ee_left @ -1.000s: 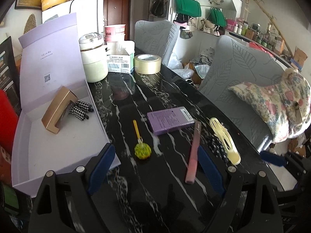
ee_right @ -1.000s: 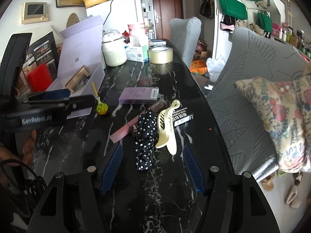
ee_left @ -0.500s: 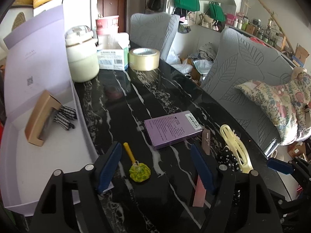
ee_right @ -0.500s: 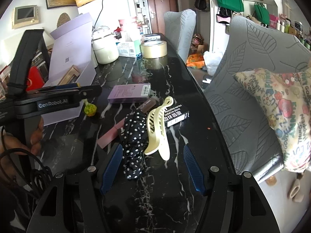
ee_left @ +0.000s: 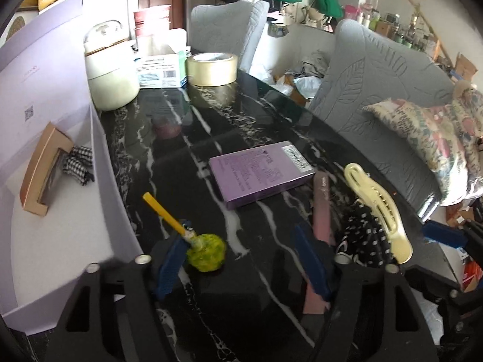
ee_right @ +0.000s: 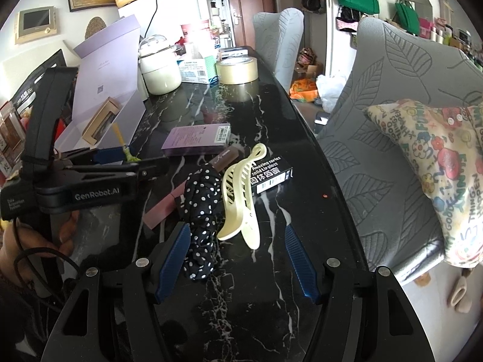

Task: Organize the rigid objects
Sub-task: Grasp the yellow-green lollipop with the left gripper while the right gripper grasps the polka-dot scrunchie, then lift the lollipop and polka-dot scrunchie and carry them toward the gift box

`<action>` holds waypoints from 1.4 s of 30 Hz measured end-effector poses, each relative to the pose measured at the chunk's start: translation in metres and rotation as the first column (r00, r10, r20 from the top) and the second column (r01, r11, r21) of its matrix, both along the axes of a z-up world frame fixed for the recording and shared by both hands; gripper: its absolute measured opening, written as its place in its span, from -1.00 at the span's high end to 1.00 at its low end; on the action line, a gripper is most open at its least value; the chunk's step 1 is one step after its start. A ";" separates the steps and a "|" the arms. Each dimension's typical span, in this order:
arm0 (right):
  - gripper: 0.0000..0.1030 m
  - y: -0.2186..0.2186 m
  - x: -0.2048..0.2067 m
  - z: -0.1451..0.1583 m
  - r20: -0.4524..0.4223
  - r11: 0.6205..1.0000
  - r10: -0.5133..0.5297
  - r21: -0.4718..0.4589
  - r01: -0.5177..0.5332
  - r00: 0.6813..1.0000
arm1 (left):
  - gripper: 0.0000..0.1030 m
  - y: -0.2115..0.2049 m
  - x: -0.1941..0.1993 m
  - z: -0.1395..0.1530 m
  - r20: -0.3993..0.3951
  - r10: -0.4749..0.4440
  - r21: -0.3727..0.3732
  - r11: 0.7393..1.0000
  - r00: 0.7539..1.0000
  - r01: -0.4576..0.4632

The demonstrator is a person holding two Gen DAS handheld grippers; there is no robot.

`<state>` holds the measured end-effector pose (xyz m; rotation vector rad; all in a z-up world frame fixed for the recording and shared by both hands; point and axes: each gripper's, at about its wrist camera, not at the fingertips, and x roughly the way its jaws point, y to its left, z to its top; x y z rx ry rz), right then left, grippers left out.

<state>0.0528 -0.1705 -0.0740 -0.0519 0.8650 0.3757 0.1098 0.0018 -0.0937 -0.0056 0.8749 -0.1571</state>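
Tabletop items: one purple box (ee_left: pixel 261 178), one clip (ee_right: pixel 241 194), perhaps two tubes

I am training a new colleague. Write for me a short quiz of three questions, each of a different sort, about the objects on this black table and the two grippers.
1. True or false: the left gripper is shut on the purple box.
2. Multiple choice: what lies on the polka-dot cloth, in front of the right gripper? A) a tape roll B) a cream hair clip C) a white pot
3. Fill in: the yellow stick with a green ball lies by the left gripper's ____ finger.

Key
1. False: both grippers are open, and the box lies free on the table.
2. B: the cream hair clip.
3. Left.
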 end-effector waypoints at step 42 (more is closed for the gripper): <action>0.69 0.025 0.000 -0.021 -0.100 0.995 0.073 0.071 -0.066 0.992 | 0.52 0.037 -0.089 0.007 -0.086 0.164 -0.069 0.983 0.983 -0.170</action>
